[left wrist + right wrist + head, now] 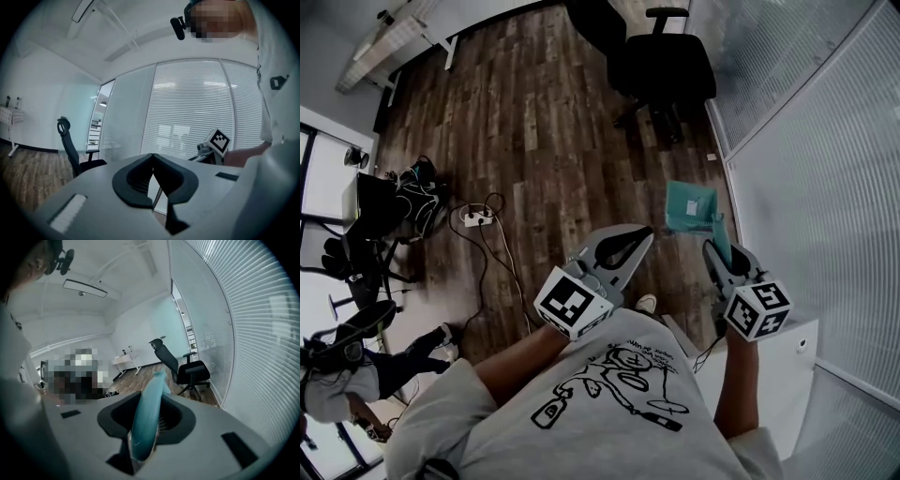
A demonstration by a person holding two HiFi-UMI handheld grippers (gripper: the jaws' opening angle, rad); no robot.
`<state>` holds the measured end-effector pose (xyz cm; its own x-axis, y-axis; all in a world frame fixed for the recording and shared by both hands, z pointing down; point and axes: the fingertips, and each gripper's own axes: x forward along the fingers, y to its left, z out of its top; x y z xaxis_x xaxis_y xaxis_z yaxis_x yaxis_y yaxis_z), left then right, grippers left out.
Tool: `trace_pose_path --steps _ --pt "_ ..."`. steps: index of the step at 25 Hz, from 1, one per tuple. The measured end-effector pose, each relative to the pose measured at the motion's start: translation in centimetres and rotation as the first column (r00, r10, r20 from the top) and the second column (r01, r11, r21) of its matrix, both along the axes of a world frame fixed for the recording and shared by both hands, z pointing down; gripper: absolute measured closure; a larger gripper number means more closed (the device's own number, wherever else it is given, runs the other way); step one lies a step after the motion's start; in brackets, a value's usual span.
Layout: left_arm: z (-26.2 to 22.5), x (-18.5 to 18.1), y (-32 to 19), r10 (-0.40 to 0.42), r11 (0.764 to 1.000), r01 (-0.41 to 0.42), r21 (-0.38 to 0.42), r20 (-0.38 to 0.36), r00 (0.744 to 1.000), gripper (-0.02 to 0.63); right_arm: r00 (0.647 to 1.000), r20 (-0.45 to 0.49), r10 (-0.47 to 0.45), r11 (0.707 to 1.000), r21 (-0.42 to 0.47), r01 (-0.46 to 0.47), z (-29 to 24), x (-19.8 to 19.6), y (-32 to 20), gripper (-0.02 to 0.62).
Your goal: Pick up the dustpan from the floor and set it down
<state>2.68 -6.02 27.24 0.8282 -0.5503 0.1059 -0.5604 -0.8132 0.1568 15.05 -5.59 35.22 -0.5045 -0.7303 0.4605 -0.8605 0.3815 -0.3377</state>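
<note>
right gripper (713, 246): clamped on dustpan (689, 208) handle, forearm extended | left gripper (643, 234): jaws together, empty, alongside

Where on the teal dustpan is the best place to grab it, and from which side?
Grip the dustpan by its handle, coming in from the handle's free end. The handle is a slim bar that fits between jaws, while the rest is wide and flat. The right tool holds it just so, with its jaws closed on the handle and the wide part out in front.
</note>
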Motion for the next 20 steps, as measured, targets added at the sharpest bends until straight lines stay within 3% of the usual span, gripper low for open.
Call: trace_pose_path --steps 9,20 --pt "-0.7 -0.5 0.1 -0.006 1.0 0.006 0.009 -0.001 1.0 0.604 1.0 -0.014 -0.014 0.998 0.067 0.015 -4.0 -0.9 1.9 0.511" --pt "-0.5 -0.3 0.0 -0.001 1.0 0.001 0.007 -0.003 1.0 0.604 1.0 -0.01 -0.006 0.997 0.074 0.006 -4.1 -0.7 2.2 0.511"
